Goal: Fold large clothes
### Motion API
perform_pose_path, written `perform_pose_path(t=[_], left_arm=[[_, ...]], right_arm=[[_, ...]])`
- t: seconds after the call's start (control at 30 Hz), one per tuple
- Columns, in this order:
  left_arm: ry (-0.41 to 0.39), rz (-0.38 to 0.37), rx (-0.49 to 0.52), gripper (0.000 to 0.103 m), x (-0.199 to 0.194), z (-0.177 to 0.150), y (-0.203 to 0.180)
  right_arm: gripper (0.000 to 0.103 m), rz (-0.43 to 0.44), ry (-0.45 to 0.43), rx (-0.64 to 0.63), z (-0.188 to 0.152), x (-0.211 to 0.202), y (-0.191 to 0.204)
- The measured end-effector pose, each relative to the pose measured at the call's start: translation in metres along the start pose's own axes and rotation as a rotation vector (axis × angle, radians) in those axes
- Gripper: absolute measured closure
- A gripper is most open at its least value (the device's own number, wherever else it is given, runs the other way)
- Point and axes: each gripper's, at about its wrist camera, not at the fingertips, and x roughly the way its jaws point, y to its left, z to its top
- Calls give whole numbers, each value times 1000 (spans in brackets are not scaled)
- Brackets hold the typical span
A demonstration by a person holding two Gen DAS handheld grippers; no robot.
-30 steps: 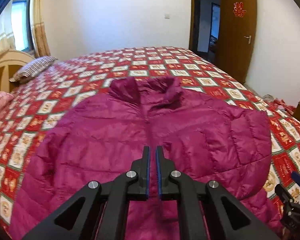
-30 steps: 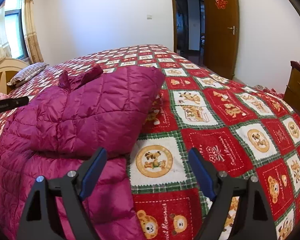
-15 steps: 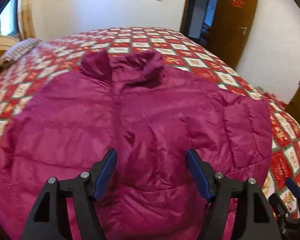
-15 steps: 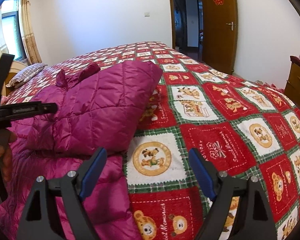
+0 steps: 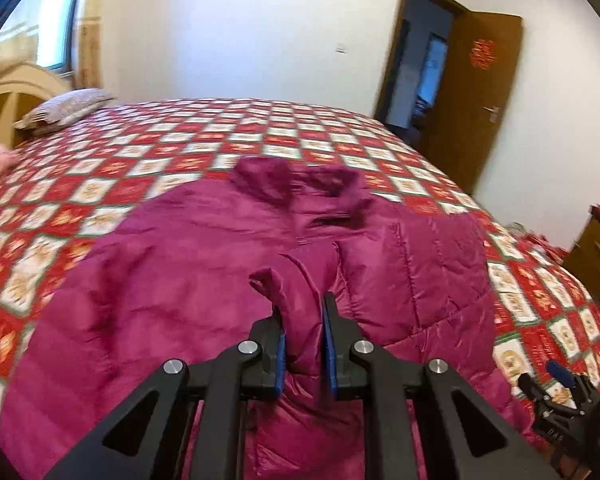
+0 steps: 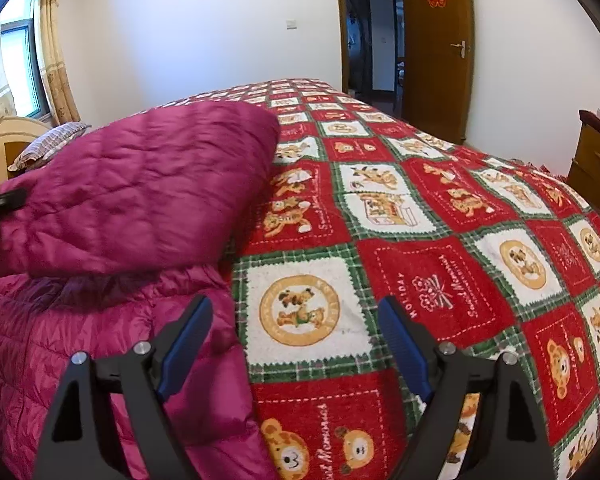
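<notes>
My left gripper (image 5: pixel 303 344) is closing on a raised fold of the magenta jacket (image 5: pixel 188 288), spread on the bed (image 6: pixel 440 240); my right gripper (image 6: pixel 296 344) hangs open over the jacket's edge.

jacket (image 5: pixel 188 288): dark pink, stitched in squares
bedspread (image 6: pixel 440 216): red and white squares, green lines, little bears
door (image 6: pixel 436 48): brown, at 1 o'clock
gripper pads (image 6: pixel 404 344): blue
</notes>
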Motion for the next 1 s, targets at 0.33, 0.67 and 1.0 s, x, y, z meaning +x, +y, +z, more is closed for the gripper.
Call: perform_pose_path(t=[0.33,0.67,1.0], left_arm=[[135,195,67,71,28,-47,15],[-137,412,110,22,-28,-4,16],[2,446,166,20,55,-10,2]], right_arm=[[28,34,59,-65,-4,7,12],[43,99,79,-33,60,1,-15],[52,154,60,-50,126,86,31]])
